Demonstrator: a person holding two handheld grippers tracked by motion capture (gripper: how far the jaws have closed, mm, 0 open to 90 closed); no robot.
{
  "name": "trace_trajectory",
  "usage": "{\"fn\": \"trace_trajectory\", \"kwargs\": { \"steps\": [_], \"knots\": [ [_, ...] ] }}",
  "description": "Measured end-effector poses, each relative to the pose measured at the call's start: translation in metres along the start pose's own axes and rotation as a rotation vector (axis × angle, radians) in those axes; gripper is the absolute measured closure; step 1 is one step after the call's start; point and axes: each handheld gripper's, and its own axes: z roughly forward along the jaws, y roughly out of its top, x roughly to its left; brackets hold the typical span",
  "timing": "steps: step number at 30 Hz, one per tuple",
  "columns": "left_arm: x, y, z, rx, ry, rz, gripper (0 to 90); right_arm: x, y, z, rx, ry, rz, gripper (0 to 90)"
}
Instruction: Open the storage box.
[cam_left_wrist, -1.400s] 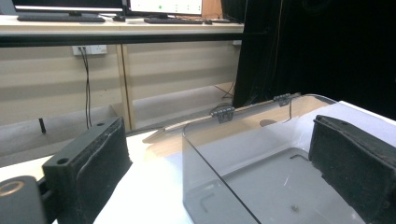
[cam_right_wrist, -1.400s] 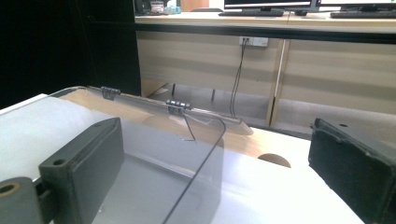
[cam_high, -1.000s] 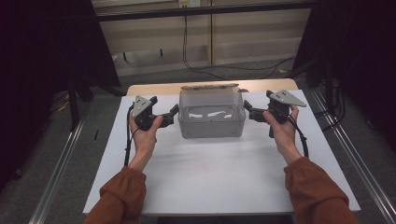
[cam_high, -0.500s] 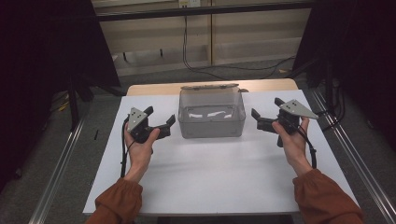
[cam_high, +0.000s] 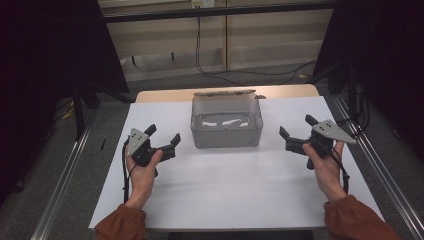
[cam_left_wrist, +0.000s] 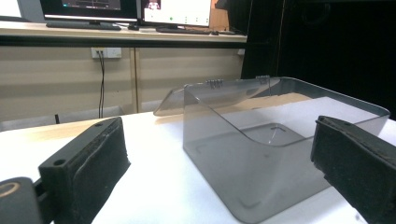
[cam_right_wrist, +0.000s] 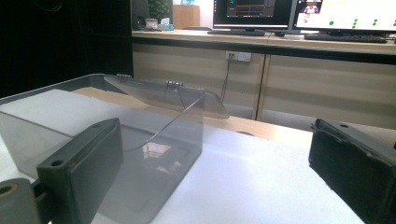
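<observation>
A clear grey-tinted plastic box (cam_high: 227, 126) with a hinged lid is seen standing on the white-topped counter (cam_high: 230, 185), toward the far middle of it. The lid (cam_high: 225, 93) is folded back behind the box, so the box is left open at the top; small metal hinges are noted along the rear rim. Nothing can be made out inside beyond reflections on the floor of the box.

The left claw (cam_high: 162, 141) is held in the person's left hand (cam_high: 143, 167), near the box's left wall but apart from it. Its jaws are spread wide with nothing between them. In the left gripper view the box (cam_left_wrist: 271, 149) is framed between the two black padded jaws, its near corner closest to the camera.

The right claw (cam_high: 296, 132) is held in the person's right hand (cam_high: 322, 162), off to the right of the box and clearly apart from it. Its jaws are likewise spread, with nothing gripped. A grey three-cornered plate is carried on top of it. In the right gripper view the box (cam_right_wrist: 107, 140) is seen at left, partly behind the left jaw.

Orange sleeves (cam_high: 120, 227) are visible at the near counter edge.
</observation>
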Motion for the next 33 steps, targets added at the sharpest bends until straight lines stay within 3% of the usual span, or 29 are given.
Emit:
{"fn": "trace_trajectory", "kwargs": {
  "steps": [6,9,13,23,30,33],
  "knots": [
    [-0.004,-0.007,-0.016,0.001,0.005,0.006,3.5,0.002,-0.007,-0.015,0.001,-0.018,-0.003,3.1],
    [-0.006,-0.008,-0.023,0.011,0.013,-0.029,3.5,0.003,-0.012,-0.024,-0.010,-0.028,-0.011,1.5],
    [-0.010,-0.008,-0.029,0.011,0.010,0.006,3.5,0.003,-0.017,-0.032,-0.015,-0.059,-0.009,0.0],
    [-0.007,-0.021,-0.044,0.027,0.036,-0.007,3.5,0.003,-0.028,-0.054,-0.023,-0.089,0.010,0.0],
    [-0.009,-0.027,-0.058,0.034,0.069,-0.007,3.5,0.006,-0.037,-0.068,-0.009,-0.113,0.013,0.0],
    [-0.011,-0.030,-0.064,0.054,0.112,0.018,3.5,0.007,-0.042,-0.074,0.001,-0.116,-0.008,0.0]
  ]
}}
